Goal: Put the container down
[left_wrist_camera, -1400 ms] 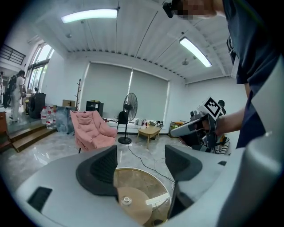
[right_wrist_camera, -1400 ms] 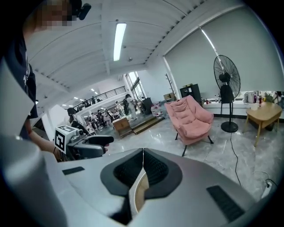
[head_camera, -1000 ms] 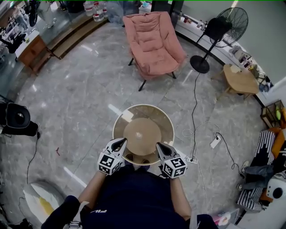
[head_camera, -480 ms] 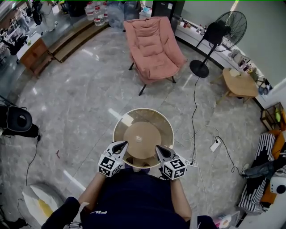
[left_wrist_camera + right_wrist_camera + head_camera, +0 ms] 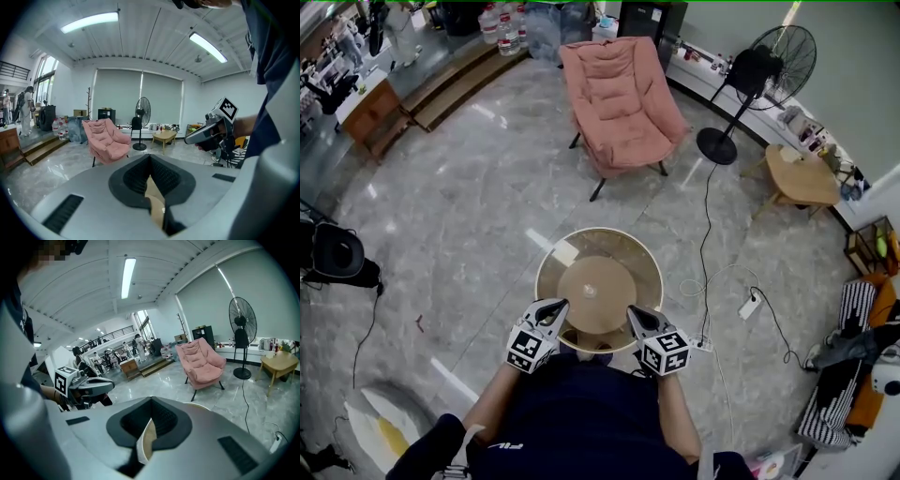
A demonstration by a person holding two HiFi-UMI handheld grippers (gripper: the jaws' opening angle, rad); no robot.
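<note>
A round, translucent tan container (image 5: 598,281) hangs above the marble floor in front of the person. My left gripper (image 5: 554,307) is shut on its near-left rim. On the near-right rim my right gripper (image 5: 636,312) is shut as well. In the left gripper view a strip of tan rim (image 5: 154,197) is pinched between the dark pads, and the right gripper (image 5: 206,133) shows at the right. The right gripper view has the pale rim (image 5: 145,441) clamped in its jaws, with the left gripper (image 5: 89,386) off to the left.
A pink armchair (image 5: 623,98) stands ahead on the floor. A black standing fan (image 5: 750,66) and a small wooden table (image 5: 806,173) are at the right rear. A cable with a power strip (image 5: 750,302) lies right of the container. Black equipment (image 5: 337,253) sits at the left.
The head view has shifted slightly. Both grippers keep the same hold on the container's rim.
</note>
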